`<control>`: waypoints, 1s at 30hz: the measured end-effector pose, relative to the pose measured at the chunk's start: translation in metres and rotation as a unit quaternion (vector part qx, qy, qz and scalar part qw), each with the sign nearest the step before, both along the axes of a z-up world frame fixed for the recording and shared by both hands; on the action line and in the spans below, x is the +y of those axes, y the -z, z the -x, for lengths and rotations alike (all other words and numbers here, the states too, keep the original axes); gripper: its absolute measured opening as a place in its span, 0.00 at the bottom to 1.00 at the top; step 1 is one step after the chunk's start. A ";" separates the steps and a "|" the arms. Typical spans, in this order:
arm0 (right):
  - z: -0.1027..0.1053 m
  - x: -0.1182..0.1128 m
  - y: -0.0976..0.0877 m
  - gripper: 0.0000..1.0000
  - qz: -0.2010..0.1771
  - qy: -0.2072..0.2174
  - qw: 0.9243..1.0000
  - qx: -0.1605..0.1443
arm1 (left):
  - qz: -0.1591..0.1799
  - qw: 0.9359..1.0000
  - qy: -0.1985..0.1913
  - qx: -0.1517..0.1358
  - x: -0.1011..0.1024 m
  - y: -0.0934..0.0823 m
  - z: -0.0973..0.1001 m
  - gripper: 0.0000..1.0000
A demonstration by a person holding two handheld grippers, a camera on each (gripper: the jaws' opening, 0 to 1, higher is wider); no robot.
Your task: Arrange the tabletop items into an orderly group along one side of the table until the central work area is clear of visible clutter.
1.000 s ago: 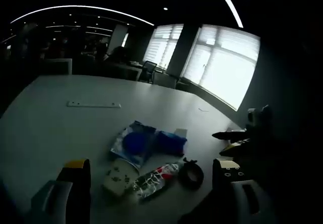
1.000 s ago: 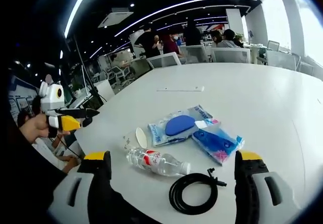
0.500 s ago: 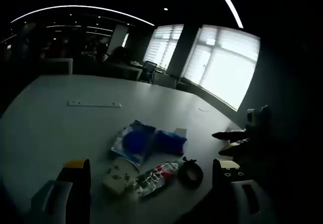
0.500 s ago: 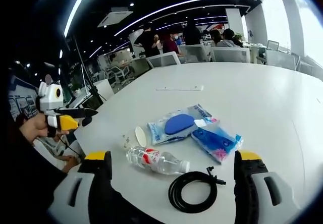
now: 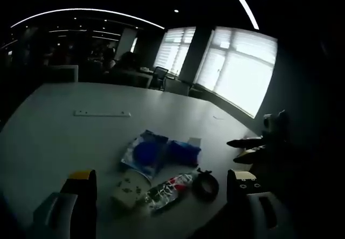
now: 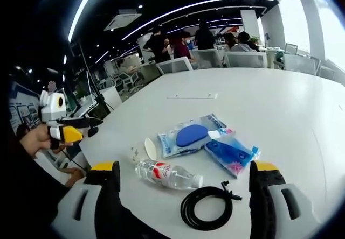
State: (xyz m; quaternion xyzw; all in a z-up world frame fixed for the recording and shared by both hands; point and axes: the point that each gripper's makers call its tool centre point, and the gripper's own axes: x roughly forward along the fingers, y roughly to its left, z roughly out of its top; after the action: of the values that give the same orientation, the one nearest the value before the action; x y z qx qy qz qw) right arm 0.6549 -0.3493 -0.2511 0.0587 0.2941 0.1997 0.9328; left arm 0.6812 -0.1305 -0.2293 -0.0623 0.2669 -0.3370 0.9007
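Observation:
A small cluster lies on the white table (image 6: 280, 104). It holds a plastic water bottle (image 6: 168, 175) with a red label, a black coiled cable (image 6: 206, 213), a blue tissue pack (image 6: 230, 154), a clear bag with a blue item (image 6: 187, 135) and a tipped white cup (image 6: 144, 149). The left gripper view shows the bottle (image 5: 168, 188), cable (image 5: 205, 184), tissue pack (image 5: 183, 151), bag (image 5: 143, 152) and cup (image 5: 128, 188). My right gripper (image 6: 184, 167) is open above the near table edge, holding nothing. My left gripper (image 5: 161, 175) is open and empty too, back from the cluster.
A thin white strip (image 6: 192, 96) lies farther out on the table, also the strip (image 5: 102, 113) in the left gripper view. A hand holds the left gripper (image 6: 92, 127) off the table's left corner. Chairs and several people stand beyond the far edge.
Both views have drifted only slightly. The items on the table lie where they did, and both grippers stay open.

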 end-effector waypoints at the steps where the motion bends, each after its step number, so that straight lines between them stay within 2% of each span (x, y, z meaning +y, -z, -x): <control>1: 0.000 0.000 0.000 0.97 -0.001 0.000 1.000 0.000 | -0.001 1.000 0.001 -0.001 0.000 0.000 0.000 1.00; 8: 0.000 -0.004 -0.003 0.93 0.002 0.005 1.000 0.001 | -0.008 1.000 0.009 -0.004 -0.001 0.002 0.003 1.00; 12: 0.003 -0.008 0.000 0.91 -0.001 0.012 1.000 0.007 | -0.001 1.000 0.012 -0.011 -0.002 -0.001 0.004 1.00; 22: 0.007 -0.014 0.023 0.83 0.007 0.002 0.999 0.035 | 0.001 1.000 0.023 -0.015 -0.010 0.002 0.005 1.00; 26: 0.006 -0.018 0.031 0.77 0.006 0.002 0.999 0.047 | -0.014 0.999 0.035 -0.009 -0.012 0.007 0.004 1.00; 29: 0.008 -0.018 0.032 0.77 0.007 0.008 0.999 0.048 | -0.034 0.997 0.072 -0.008 -0.024 0.010 0.006 0.99; 30: 0.009 -0.018 0.031 0.77 0.006 0.010 0.999 0.047 | -0.052 0.994 0.092 -0.006 -0.030 0.013 0.007 0.98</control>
State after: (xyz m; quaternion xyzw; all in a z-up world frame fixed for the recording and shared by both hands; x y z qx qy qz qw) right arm 0.6459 -0.3675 -0.2821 0.0656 0.3379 0.1861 0.9203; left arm 0.6740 -0.1602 -0.2420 0.0114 0.2831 -0.4043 0.8697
